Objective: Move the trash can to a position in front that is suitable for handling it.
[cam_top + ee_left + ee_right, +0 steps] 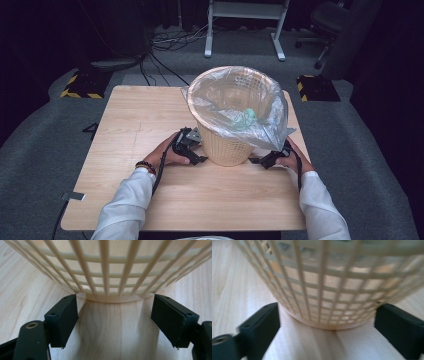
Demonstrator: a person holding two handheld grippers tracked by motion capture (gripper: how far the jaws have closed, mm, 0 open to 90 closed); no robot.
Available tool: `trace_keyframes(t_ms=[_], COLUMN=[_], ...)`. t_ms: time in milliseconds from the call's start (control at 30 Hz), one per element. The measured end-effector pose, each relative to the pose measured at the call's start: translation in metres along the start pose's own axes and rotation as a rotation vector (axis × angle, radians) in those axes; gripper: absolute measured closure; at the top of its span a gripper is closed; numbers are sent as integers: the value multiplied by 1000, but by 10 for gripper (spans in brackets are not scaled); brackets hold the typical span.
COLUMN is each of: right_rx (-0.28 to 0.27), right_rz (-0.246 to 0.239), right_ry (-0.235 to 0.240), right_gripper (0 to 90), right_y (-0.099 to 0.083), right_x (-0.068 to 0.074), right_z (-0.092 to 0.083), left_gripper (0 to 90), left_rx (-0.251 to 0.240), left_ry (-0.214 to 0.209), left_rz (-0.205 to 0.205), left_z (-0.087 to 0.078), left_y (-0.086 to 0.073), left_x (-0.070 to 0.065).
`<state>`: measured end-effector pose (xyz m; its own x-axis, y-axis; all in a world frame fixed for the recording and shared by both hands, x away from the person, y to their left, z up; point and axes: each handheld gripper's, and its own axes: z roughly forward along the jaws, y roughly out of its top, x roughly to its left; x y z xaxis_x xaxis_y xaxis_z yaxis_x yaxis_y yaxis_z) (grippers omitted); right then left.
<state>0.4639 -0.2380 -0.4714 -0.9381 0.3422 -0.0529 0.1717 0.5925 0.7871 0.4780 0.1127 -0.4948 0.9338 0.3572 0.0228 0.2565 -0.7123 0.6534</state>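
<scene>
A cream lattice basket (227,147) stands on the wooden table (135,120), lined with a clear plastic bag (270,125) folded over its rim. Something pale green (248,118) lies inside the bag. My left gripper (200,159) rests at the basket's left foot. In the left gripper view the left gripper (113,298) is open, with the basket (107,277) base just ahead of the jaw tips. My right gripper (260,161) sits at the right foot. The right gripper (328,307) is open and straddles the basket (324,290) base; whether its pads touch I cannot tell.
The basket stands right of centre, toward the table's far edge. A person's hands in white sleeves (127,200) come in from the near edge. Bare wood lies to the left and in front. Beyond the table are a grey carpet, cables and a desk frame (245,30).
</scene>
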Motion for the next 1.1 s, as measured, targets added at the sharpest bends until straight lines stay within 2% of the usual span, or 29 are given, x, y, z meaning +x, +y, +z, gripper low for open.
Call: trace_keyframes(t_ms=[100,167,233,267,333,367,433,467,500,567,600,633,667,700,733,767,800,867,900,967,1000,1100], right_rx=[9,-8,-20,-23,-35,-36,-44,-29,-26,-46,-36,-25,-19,-44,-44,-56,-71,-99,-138,-148,-179,-190], right_rz=[-24,-32,-43,-51,-63,-81,-91,-74,-56,-12,13,8,2,37,37,43,44,51,65,69,77,65], right_ry=[15,43,59,62,100,102,110,93,74,80,66,38,3,-28,-28,-48,-88,-125,-153,-163,-179,-206], right_gripper=[59,59,60,61,62,91,161,171,153,153,155,162,180,211,211,218,233,245,268,268,273,275], right_y=[3,3,2,2,0,0,-1,0,0,-4,-7,-11,-15,-21,-21,-22,-25,-27,-27,-28,-28,-28], right_x=[7,15,26,33,49,57,71,76,80,85,88,92,94,98,98,100,103,107,111,112,116,118], right_z=[2,3,4,3,2,0,-3,-4,-6,-11,-14,-17,-20,-27,-27,-29,-34,-40,-47,-48,-53,-54], left_gripper=[212,220,219,218,220,220,217,212,204,200,200,200,200,201,201,201,201,201,201,201,201,200], left_rx=[9,9,-5,-3,2,3,-4,-13,-9,-5,-16,-34,-67,-87,-86,-86,-89,-89,-87,-89,-89,-89], left_ry=[-17,-18,-15,-27,-37,-42,-7,29,47,68,69,66,74,88,97,103,108,116,117,117,118,117], left_rz=[3,-6,1,-3,20,20,-35,-82,-101,-113,-115,-113,-128,-142,-147,-153,-158,-163,-169,-172,-172,-172], left_z=[-8,-15,-21,-25,-35,-40,-48,-52,-57,-70,-76,-81,-85,-89,-92,-96,-99,-103,-104,-105,-105,-105], left_y=[-8,-16,-25,-30,-40,-45,-56,-62,-68,-82,-91,-99,-108,-115,-119,-124,-127,-132,-133,-134,-134,-134], left_x=[-3,-8,-19,-26,-40,-47,-58,-64,-69,-80,-86,-92,-97,-102,-105,-109,-112,-116,-117,-117,-117,-117])
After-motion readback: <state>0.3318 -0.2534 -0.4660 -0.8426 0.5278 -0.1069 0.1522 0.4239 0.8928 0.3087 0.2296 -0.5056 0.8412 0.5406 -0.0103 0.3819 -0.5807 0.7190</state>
